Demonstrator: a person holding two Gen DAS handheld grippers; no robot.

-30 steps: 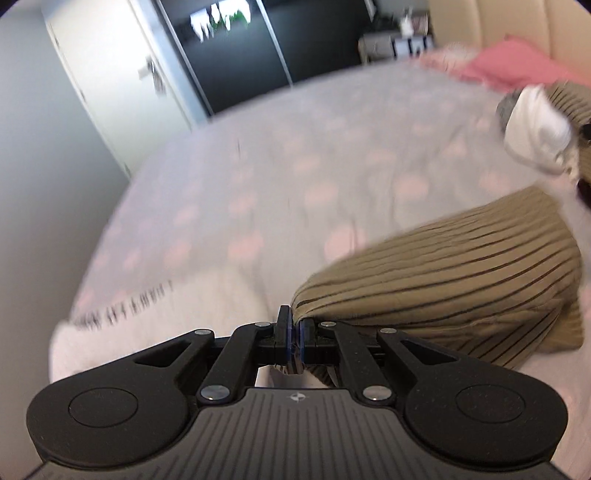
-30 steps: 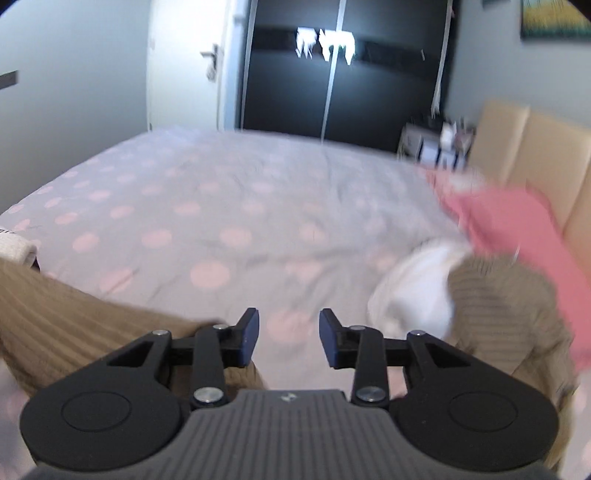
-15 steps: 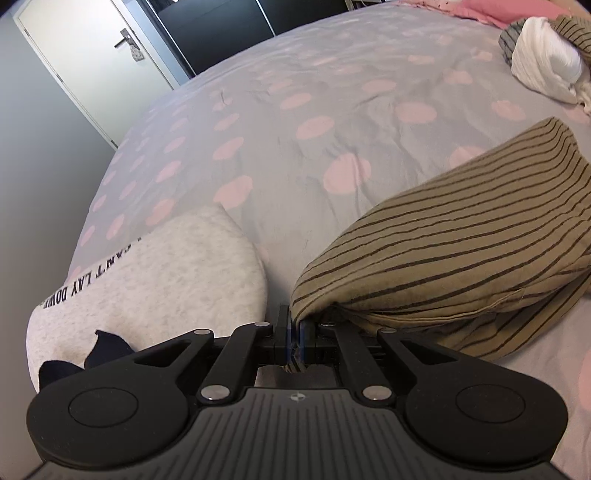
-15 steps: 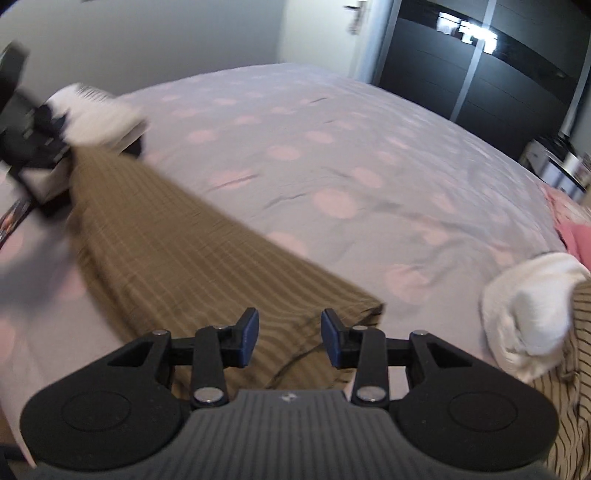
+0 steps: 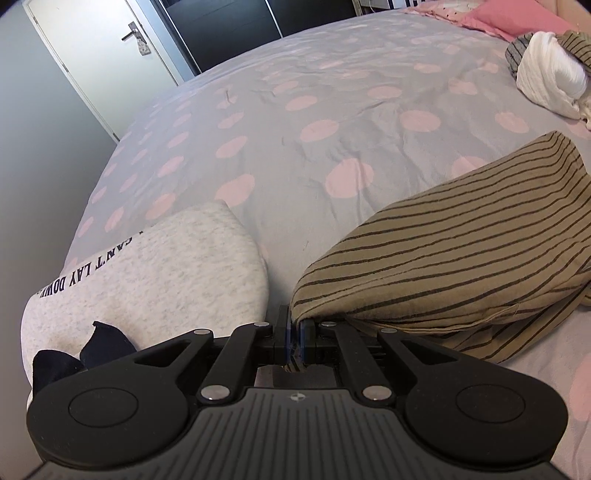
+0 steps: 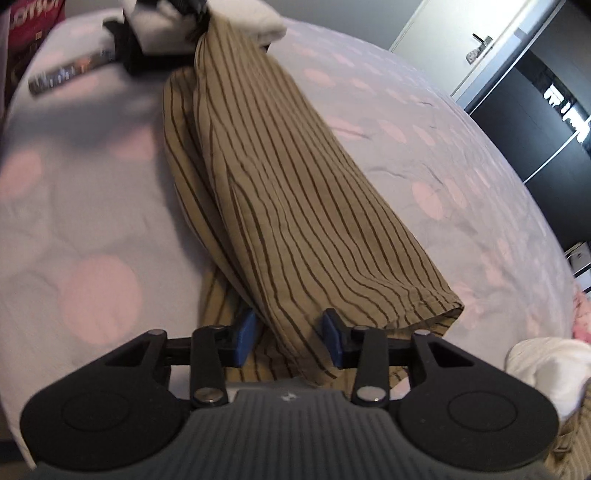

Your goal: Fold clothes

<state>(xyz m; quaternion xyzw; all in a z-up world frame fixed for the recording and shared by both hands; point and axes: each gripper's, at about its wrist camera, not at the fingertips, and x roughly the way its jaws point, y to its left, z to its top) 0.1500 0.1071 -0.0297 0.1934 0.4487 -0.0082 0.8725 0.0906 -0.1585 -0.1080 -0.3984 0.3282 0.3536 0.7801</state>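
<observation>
An olive shirt with dark stripes (image 5: 461,258) lies stretched over the dotted bedcover (image 5: 332,110). My left gripper (image 5: 294,334) is shut on one end of it, low over the bed. In the right wrist view the same striped shirt (image 6: 295,184) runs away toward the far left gripper at the top. My right gripper (image 6: 288,334) straddles a fold at the near hem end. Its jaws are closing with the fabric between the blue pads (image 6: 245,332), which do not pinch it flat.
A folded pale grey garment with black lettering (image 5: 147,277) and dark socks (image 5: 74,354) lie left of my left gripper. A white and striped clothes pile (image 5: 546,81) and pink pillows (image 5: 517,18) sit at the far right. Beyond the bed are a white door (image 5: 110,55) and a dark wardrobe.
The right gripper rolled, dropped to the striped shirt's hem end and now has fabric between its jaws. The left gripper sank toward the bed, still gripping its end.
</observation>
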